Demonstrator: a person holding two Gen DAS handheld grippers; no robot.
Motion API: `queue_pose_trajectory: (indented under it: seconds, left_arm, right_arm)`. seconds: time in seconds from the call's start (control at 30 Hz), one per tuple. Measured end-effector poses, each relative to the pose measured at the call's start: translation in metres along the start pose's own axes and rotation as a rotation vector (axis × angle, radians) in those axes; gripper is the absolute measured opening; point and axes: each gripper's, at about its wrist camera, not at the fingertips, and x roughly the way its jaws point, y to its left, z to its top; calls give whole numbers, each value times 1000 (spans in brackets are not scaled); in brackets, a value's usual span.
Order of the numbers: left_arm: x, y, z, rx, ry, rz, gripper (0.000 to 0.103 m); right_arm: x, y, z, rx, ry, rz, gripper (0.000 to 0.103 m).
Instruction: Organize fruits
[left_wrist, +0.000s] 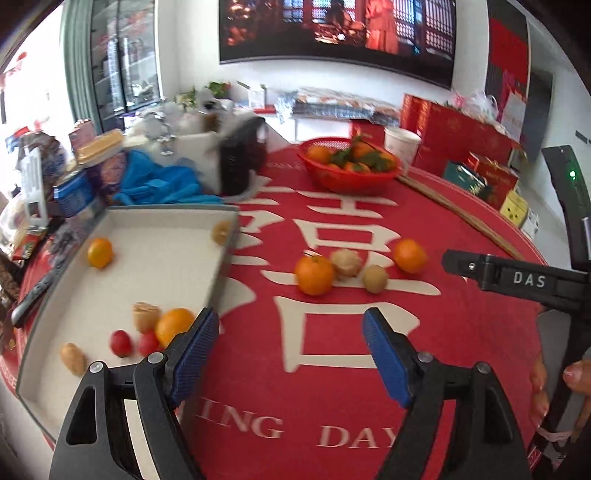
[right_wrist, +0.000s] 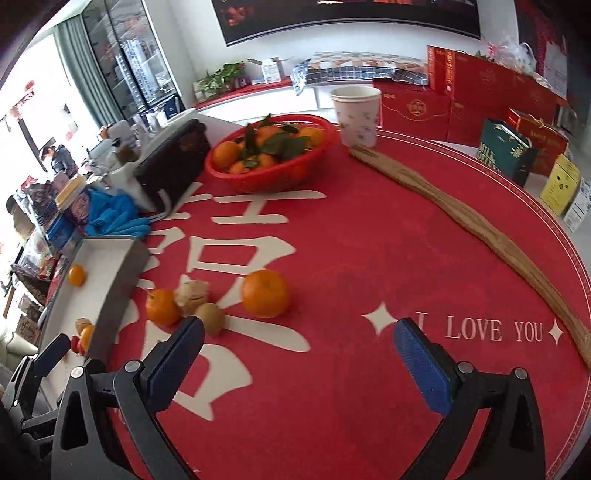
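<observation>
At the left of the left wrist view lay a shallow grey tray (left_wrist: 221, 273) holding oranges, walnuts and small red fruits (all blurred). The left gripper (left_wrist: 291, 343) gaped empty over the red cloth (left_wrist: 461, 332). Mid-frame, two oranges (left_wrist: 314, 275), a walnut (left_wrist: 346, 263) and a fuzzy kiwi (left_wrist: 375, 278) clustered, unobstructed. The right gripper (right_wrist: 299, 350) also stood wide, empty.

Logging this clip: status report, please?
Left gripper open, empty. Right gripper open, empty. Four fruits loose on cloth near tray, nearest orange. Path clear.
</observation>
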Motion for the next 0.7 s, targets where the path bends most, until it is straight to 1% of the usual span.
queue_pose_trajectory:
  seconds: [0.03, 0.13, 0.17, 0.23, 0.27, 0.33, 0.37, 0.43, 0.5, 0.53, 0.7]
  left_arm:
    - [6, -7, 3, 5, 22, -5, 83]
    - [25, -18, 12, 8, 78, -3, 83]
    - [32, -19, 14, 11, 87, 2, 83]
    - [44, -20, 15, 24, 103, 26, 83]
    - [52, -18, 15, 25, 114, 35, 83]
    - [62, -13, 13, 11, 132, 24, 83]
    - [66, -12, 12, 4, 137, 20, 83]
    - [72, -9, 13, 0, 146, 24, 83]
    - [75, -10, 16, 16, 139, 18, 83]
    - [76, -11, 18, 29, 135, 23, 83]
    - [86, -14, 25, 63, 130, 46, 83]
  right_arm:
    - [2, -8, -2, 8, 5, -5, 103]
    - [12, -30, -11, 37, 13, 22, 103]
    - [15, -32, -14, 39, 23, 23, 103]
    - [21, -34, -15, 20, 73, 28, 103]
    - [20, -31, -14, -8, 69, 21, 103]
    - [19, -25, -15, -48, 73, -8, 103]
    - [22, -24, -17, -65, 89, -19, 103]
    - [26, -18, -20, -110, 89, -52, 103]
    - [30, -10, -26, -170, 82, -108, 103]
    - [31, -8, -28, -194, 74, -120, 103]
    - [33, -8, -27, -191, 68, -115, 103]
